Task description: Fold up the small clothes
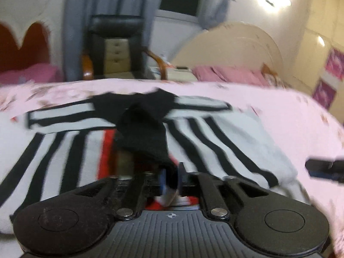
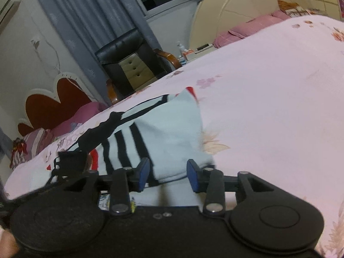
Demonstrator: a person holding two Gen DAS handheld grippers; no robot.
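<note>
A small white garment (image 1: pixel 225 139) with black stripes, a black neck part and a red print lies spread on the pink floral bedcover (image 1: pixel 290 118). My left gripper (image 1: pixel 173 176) is over its middle, jaws close together and shut on a fold of the black cloth (image 1: pixel 142 133), which stands up in front of the lens. The view is blurred. In the right wrist view my right gripper (image 2: pixel 168 176) is open at the garment's (image 2: pixel 167 129) near white corner. The cloth edge lies between the blue pads (image 2: pixel 143 173), and they do not press on it.
Beyond the bed stands a black chair (image 1: pixel 116 47) with wooden arms, beside grey curtains. A cream headboard (image 1: pixel 232 47) and pink pillows (image 1: pixel 225 73) lie at the far right. Bare bedcover (image 2: pixel 268 96) stretches right of the garment.
</note>
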